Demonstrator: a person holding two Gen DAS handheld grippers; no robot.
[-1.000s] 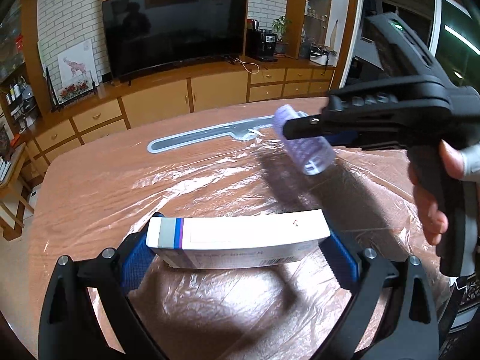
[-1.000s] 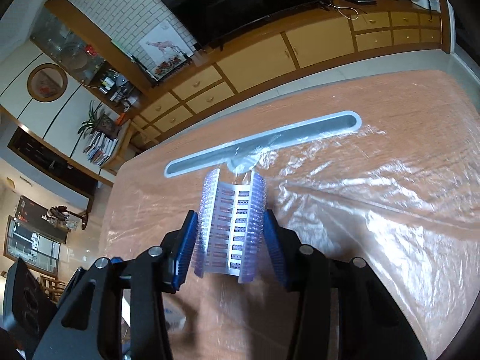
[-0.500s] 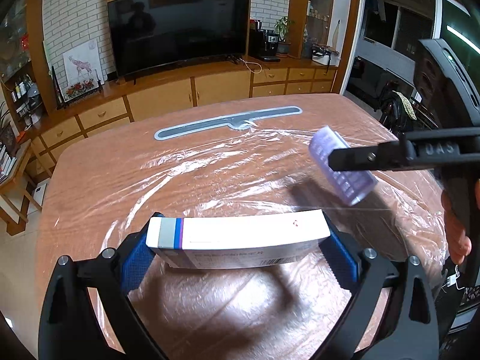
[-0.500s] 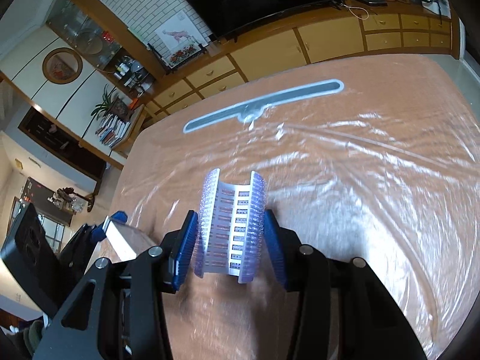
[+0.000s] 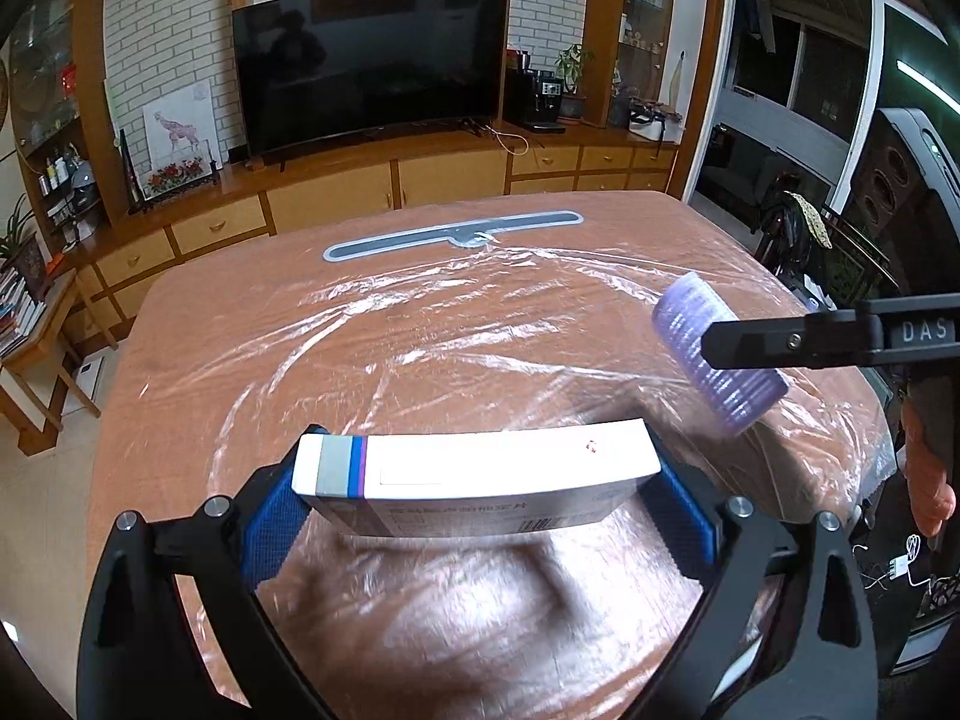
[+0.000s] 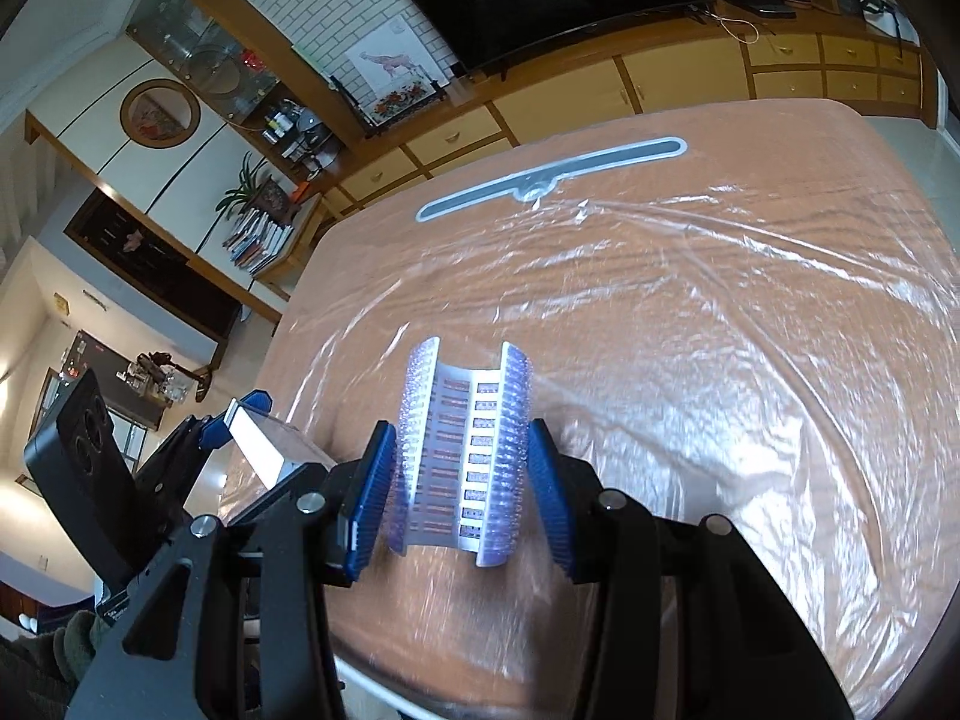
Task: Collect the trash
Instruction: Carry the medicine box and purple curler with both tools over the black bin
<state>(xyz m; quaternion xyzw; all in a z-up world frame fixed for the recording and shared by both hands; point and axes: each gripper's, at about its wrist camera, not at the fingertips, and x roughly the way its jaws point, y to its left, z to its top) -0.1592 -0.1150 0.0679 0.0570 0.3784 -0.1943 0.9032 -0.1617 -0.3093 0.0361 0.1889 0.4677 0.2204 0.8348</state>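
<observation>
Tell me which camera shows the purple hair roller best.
The right wrist view: the hair roller sits centred between the right gripper pads, its slotted inner wall and bristles plain. The left wrist view shows it only from the side at the frame's right, partly covered by a gripper finger.

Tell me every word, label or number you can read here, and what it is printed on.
"DAS": white letters on the black body of the right gripper, cut off at the picture's edge.
Box in the left gripper: a line of print and a barcode on its front side, too small and blurred to read.
Nothing else is legible.
</observation>
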